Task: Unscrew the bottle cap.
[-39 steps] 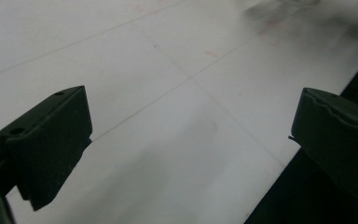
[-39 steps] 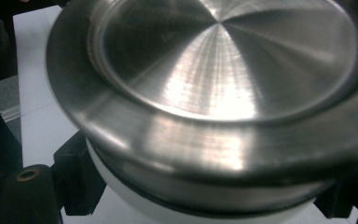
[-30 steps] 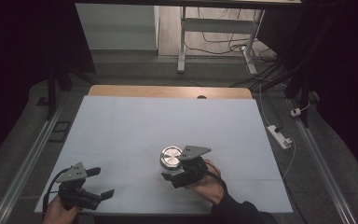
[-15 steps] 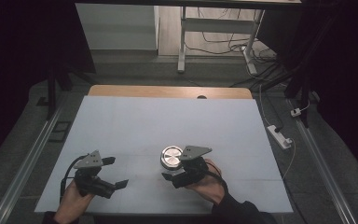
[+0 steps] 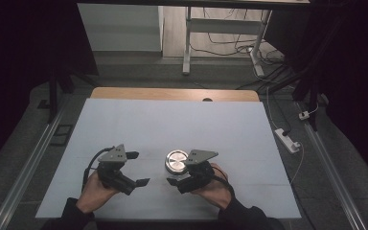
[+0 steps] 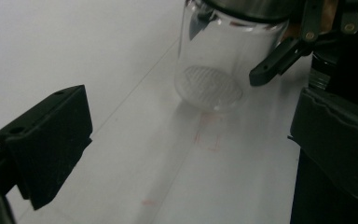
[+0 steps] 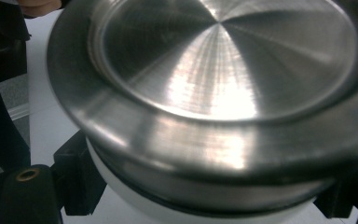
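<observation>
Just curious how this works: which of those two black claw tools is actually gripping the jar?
The right gripper: its jaws clasp the glass jar below its metal lid. The left gripper is open beside it, holding nothing.

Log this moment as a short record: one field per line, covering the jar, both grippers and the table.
jar: clear glass jar with a brushed metal lid, upright on the table
right gripper: right gripper at the jar, jaws on either side of its glass body just below the lid
left gripper: left gripper open, holding nothing, to the left of the jar, jaws pointing toward it
table: white table, wooden strip along the far edge
hands: one hand on each gripper
</observation>
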{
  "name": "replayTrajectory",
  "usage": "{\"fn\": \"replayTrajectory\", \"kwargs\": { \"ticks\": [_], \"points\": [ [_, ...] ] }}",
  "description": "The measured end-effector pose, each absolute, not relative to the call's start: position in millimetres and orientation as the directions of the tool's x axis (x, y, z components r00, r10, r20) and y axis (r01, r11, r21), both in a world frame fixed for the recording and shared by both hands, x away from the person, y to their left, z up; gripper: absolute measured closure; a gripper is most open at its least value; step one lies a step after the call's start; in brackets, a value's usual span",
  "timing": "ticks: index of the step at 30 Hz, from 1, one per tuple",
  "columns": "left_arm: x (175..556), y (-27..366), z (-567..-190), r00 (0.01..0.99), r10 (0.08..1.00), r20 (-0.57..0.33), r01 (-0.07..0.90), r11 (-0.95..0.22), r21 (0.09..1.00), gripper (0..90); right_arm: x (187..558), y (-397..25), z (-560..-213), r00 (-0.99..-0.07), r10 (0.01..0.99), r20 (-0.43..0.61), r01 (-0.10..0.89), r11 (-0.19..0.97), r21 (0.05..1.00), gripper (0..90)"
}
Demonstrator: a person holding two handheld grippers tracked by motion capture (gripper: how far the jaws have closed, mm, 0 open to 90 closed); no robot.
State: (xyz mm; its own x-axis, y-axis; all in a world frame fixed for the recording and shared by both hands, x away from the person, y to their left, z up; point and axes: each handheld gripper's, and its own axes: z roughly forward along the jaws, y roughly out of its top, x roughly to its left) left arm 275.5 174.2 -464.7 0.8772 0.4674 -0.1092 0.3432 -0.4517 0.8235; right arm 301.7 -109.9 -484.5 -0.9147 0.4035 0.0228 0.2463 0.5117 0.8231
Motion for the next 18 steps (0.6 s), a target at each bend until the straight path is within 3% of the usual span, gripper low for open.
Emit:
{"fn": "replayTrajectory", "kwargs": {
  "ticks": [8,18],
  "points": [
    [295,152,-453,0.918,0.386,-0.091,0.285,-0.482,0.829,0.0,302,-111,-484,-0.917,0.398,0.025,0.244,0.511,0.824,15.4],
    [315,123,-441,0.979,0.2,-0.035,0.14,-0.542,0.829,0.0,302,-111,-486,-0.933,0.358,0.03,0.227,0.524,0.821,15.3]
  ]
}}
